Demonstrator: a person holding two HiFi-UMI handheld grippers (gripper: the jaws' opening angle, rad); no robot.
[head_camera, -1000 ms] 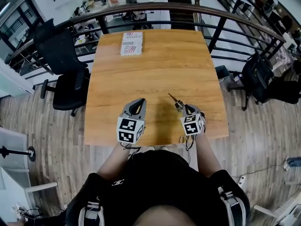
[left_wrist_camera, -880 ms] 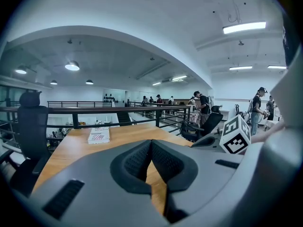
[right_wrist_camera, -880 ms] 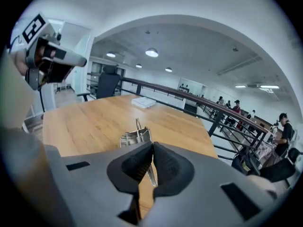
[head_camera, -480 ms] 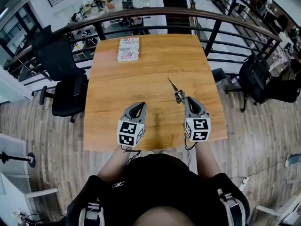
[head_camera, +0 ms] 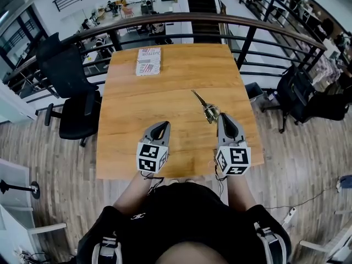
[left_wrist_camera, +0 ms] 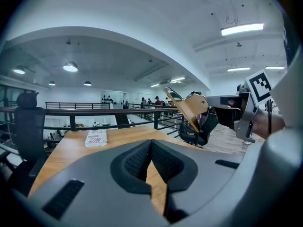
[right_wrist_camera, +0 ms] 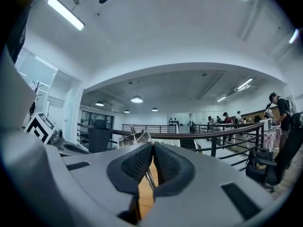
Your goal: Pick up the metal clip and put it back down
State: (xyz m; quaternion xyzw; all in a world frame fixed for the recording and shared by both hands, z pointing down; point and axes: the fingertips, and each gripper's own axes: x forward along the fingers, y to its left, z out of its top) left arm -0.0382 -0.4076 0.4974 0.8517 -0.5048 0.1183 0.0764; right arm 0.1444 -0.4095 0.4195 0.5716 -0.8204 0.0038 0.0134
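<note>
Since the earlier frame the right gripper point(head_camera: 220, 117) has come up off the table point(head_camera: 165, 92) towards the head camera, carrying the metal clip point(head_camera: 204, 106) with it, while the left gripper point(head_camera: 163, 126) has kept its place over the near part of the wood. In the right gripper view the two ribbed pads are pressed together on the clip point(right_wrist_camera: 134, 138), whose silvery body stands up just past the tips while a thin wire leg runs down between the jaws. From the head view the clip juts forward and to the left out of the right gripper's tips, its slim handle pointing up the table towards the far edge. The left gripper view shows the clip point(left_wrist_camera: 186, 109) from the side, tilted and well above the tabletop, with the right gripper point(left_wrist_camera: 207, 109) behind it and a hand point(left_wrist_camera: 268, 123) on that gripper's grip. The left gripper's own jaws are closed on each other in its view, with only bare wood showing below the tips and nothing between them. The two grippers sit side by side, apart from one another, the left one lower. Near the far edge of the table lies a flat printed booklet point(head_camera: 148, 61), well away from both grippers. A black office chair point(head_camera: 69, 76) stands beside the table's left edge, and a dark railing point(head_camera: 181, 20) curves round behind the far side.
</note>
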